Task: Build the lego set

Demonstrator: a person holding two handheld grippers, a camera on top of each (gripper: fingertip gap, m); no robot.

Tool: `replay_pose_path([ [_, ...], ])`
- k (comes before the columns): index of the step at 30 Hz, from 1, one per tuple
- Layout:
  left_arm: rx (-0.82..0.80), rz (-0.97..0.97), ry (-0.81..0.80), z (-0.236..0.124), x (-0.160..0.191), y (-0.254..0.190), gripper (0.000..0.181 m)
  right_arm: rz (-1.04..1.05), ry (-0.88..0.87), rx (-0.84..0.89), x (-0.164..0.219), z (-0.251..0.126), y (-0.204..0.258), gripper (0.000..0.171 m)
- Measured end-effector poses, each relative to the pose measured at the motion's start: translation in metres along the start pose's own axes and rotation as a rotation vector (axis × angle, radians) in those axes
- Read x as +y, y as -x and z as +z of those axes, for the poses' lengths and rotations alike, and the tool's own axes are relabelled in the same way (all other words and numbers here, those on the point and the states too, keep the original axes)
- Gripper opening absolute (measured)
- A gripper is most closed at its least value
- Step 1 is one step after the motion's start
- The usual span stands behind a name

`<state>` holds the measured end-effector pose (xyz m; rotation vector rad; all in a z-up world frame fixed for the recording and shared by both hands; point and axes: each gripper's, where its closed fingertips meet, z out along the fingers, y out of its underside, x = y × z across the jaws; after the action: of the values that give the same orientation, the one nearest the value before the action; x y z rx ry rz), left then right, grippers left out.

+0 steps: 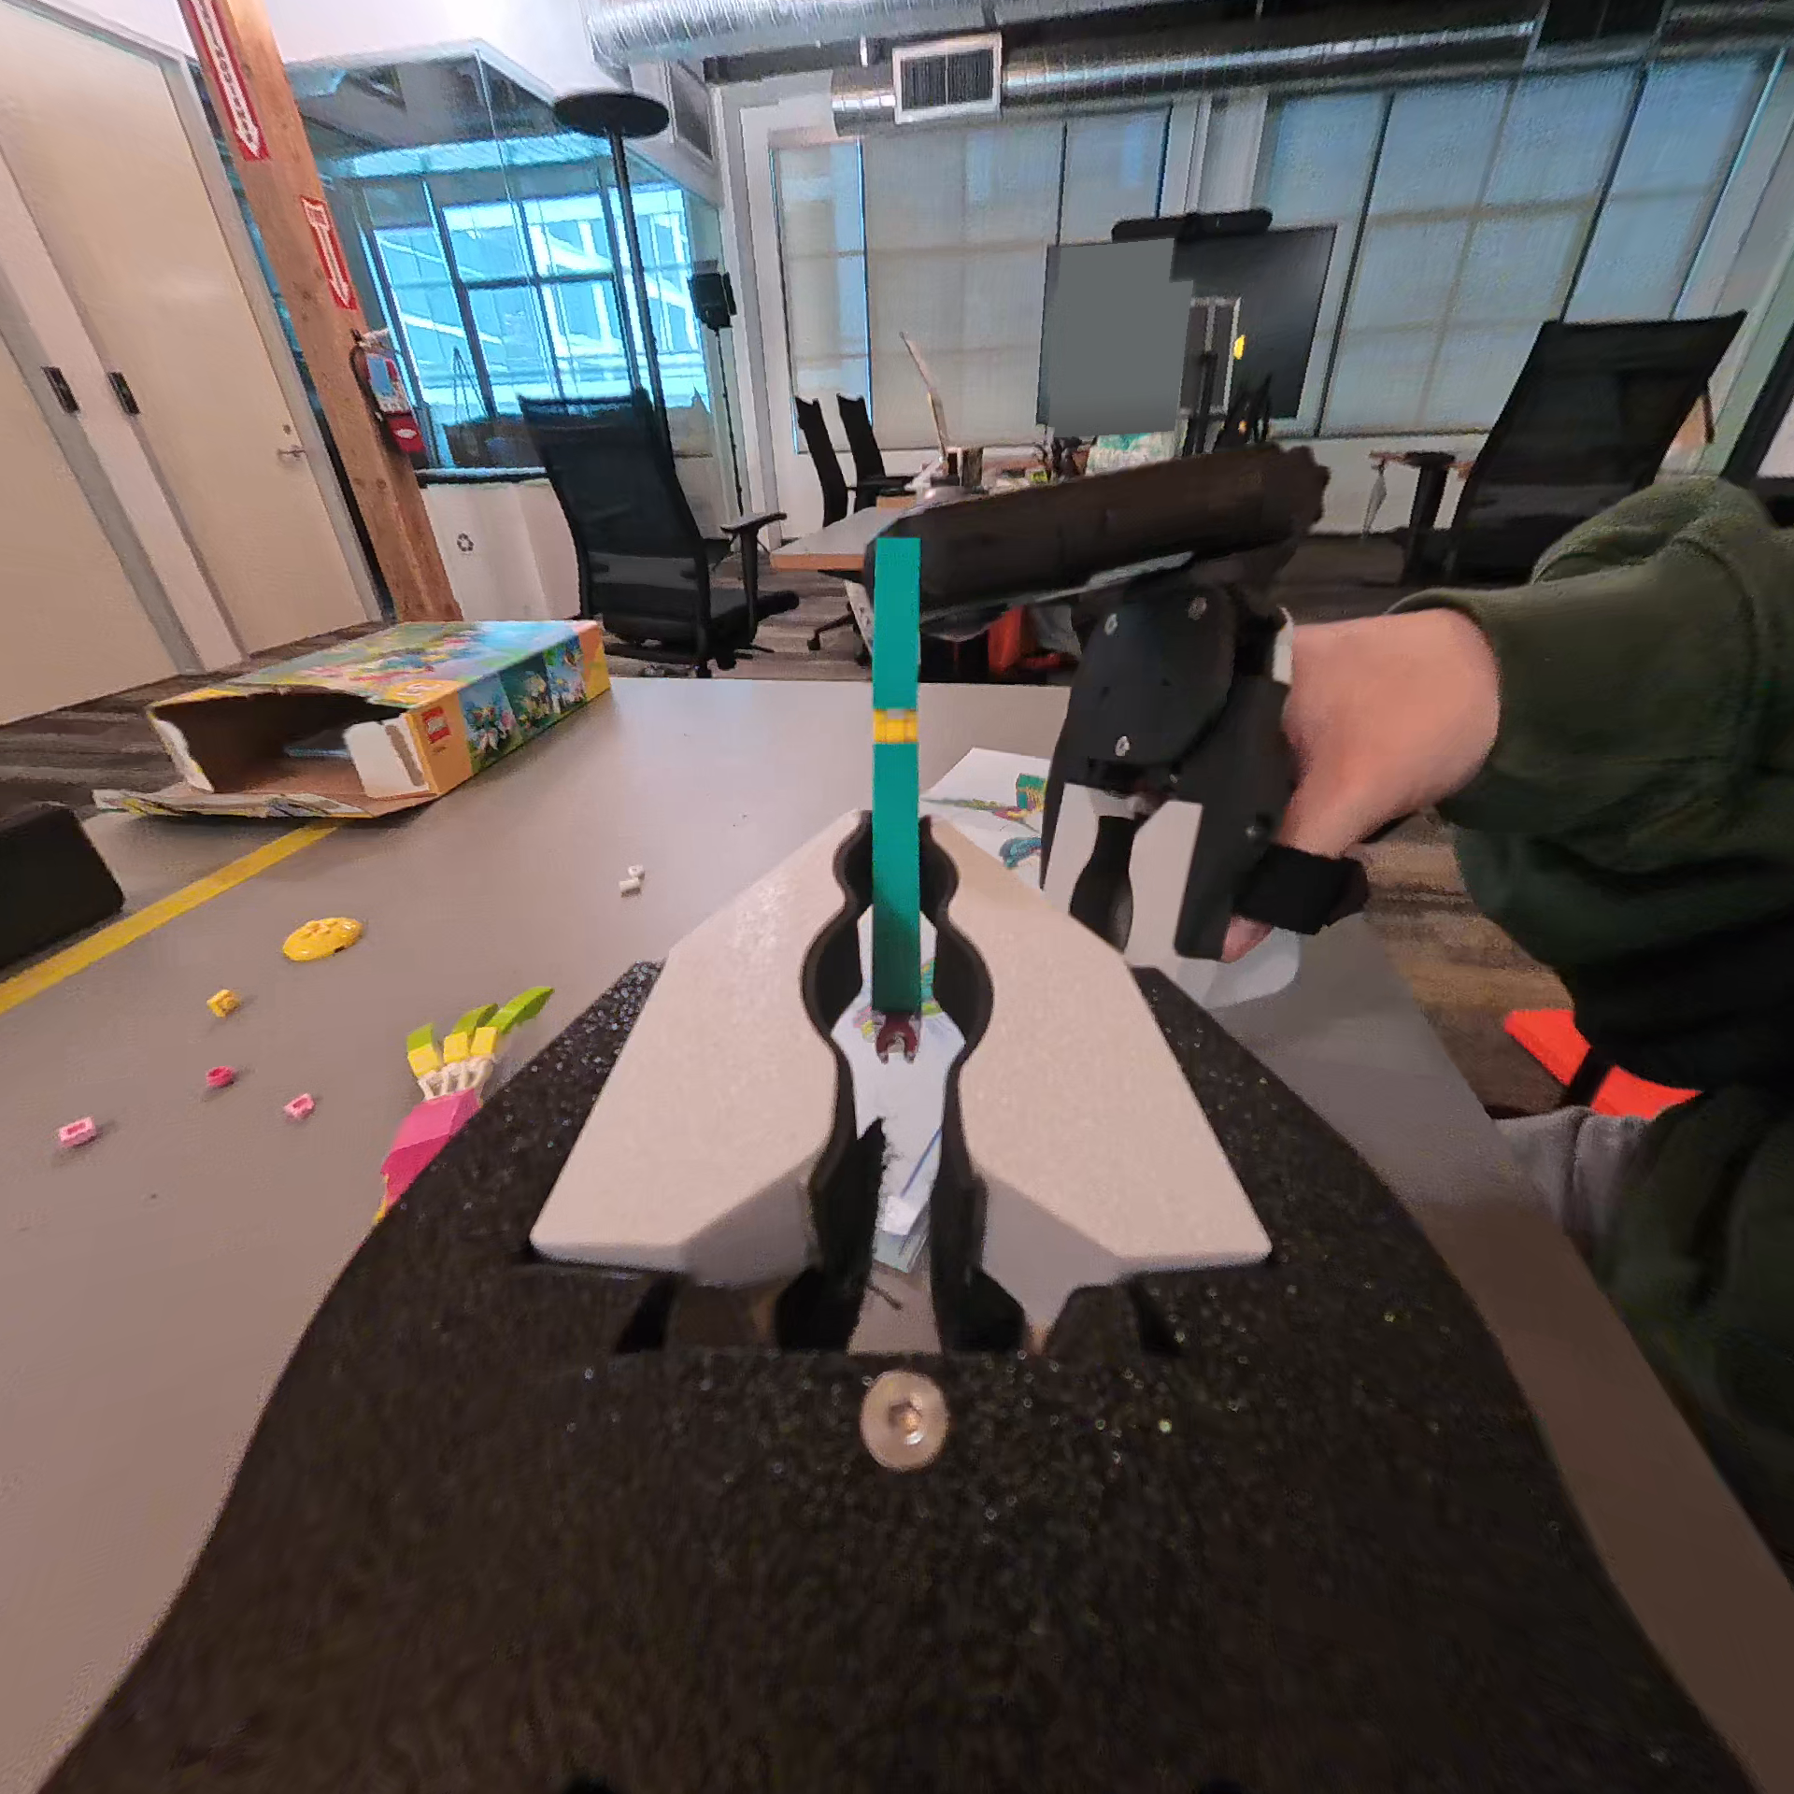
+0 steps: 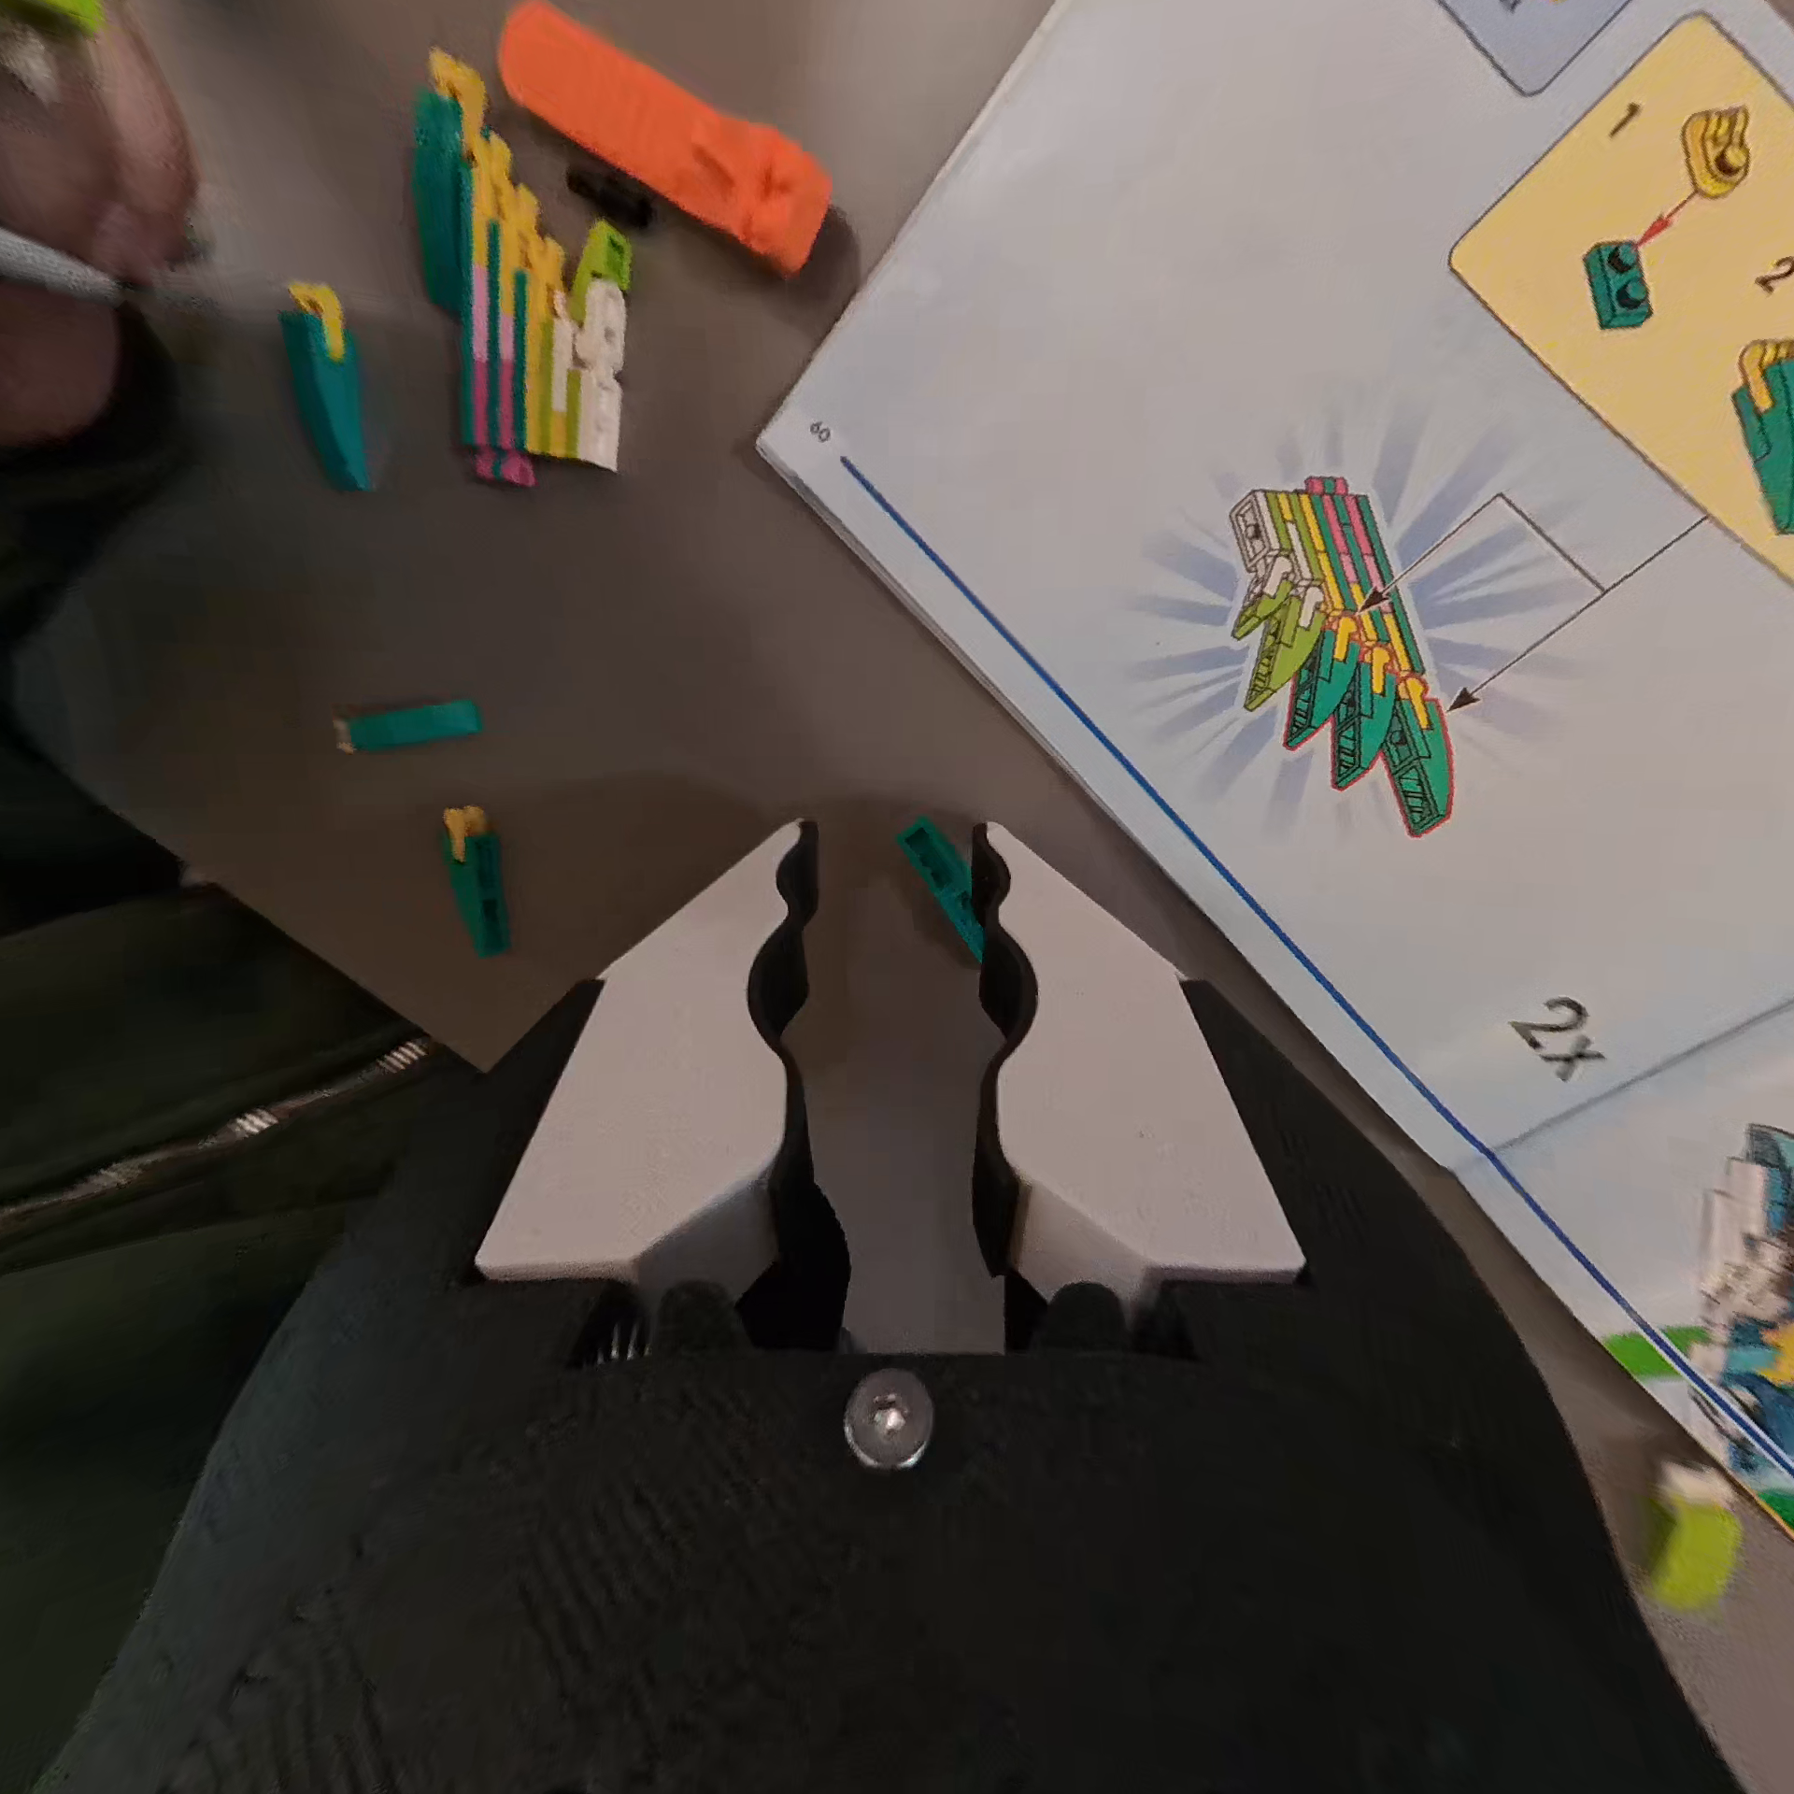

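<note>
My left gripper [image 1: 895, 854] is squeezed tight on a long teal piece [image 1: 895, 777]. The piece stands straight up between the two white fingers [image 1: 738, 1048]. It has a thin yellow band partway up, and its top reaches the black body of the other tool. A small dark red clip [image 1: 897, 1041] sits just under its bottom end, over the paper below.

My right gripper [image 2: 893, 874] is spread wide and holds nothing. It points down at the grey table [image 2: 631, 631]. A small teal brick [image 2: 940, 881] lies on the table between the tips, touching the inner edge of one finger. I cannot tell if it is pinched; it looks loose.

In the left wrist view I see my right hand [image 1: 1378, 738] around the black handle.

Beside the right gripper lies the open instruction booklet [image 2: 1116, 388]. Farther off on the table are a teal bar [image 2: 413, 724], two teal pieces with yellow tops [image 2: 478, 888] [image 2: 328, 388], a striped half-built wing [image 2: 529, 330] and an orange brick tool [image 2: 670, 136].

To the left I see the torn set box [image 1: 388, 714], a yellow round piece [image 1: 323, 938], little pink bricks [image 1: 299, 1106] and a pink and green build [image 1: 456, 1078].
</note>
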<state>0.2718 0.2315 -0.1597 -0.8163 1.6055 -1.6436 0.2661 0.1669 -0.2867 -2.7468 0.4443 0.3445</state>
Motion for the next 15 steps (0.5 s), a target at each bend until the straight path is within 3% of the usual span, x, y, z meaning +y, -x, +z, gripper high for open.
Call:
replay_pose_path([
  [6, 0.017, -0.027, 0.000, -0.003, 0.005, -0.002, 0.005, -0.302, 0.125, 0.178, 0.009, -0.006, -0.008, 0.023],
  [9, 0.015, -0.026, 0.005, -0.004, 0.006, -0.001, 0.005, -0.403, 0.198, 0.203, 0.016, -0.002, -0.018, 0.016],
  [15, 0.034, -0.050, -0.006, -0.005, 0.002, 0.000, 0.005, -0.459, 0.155, 0.145, 0.014, -0.002, -0.019, 0.007],
])
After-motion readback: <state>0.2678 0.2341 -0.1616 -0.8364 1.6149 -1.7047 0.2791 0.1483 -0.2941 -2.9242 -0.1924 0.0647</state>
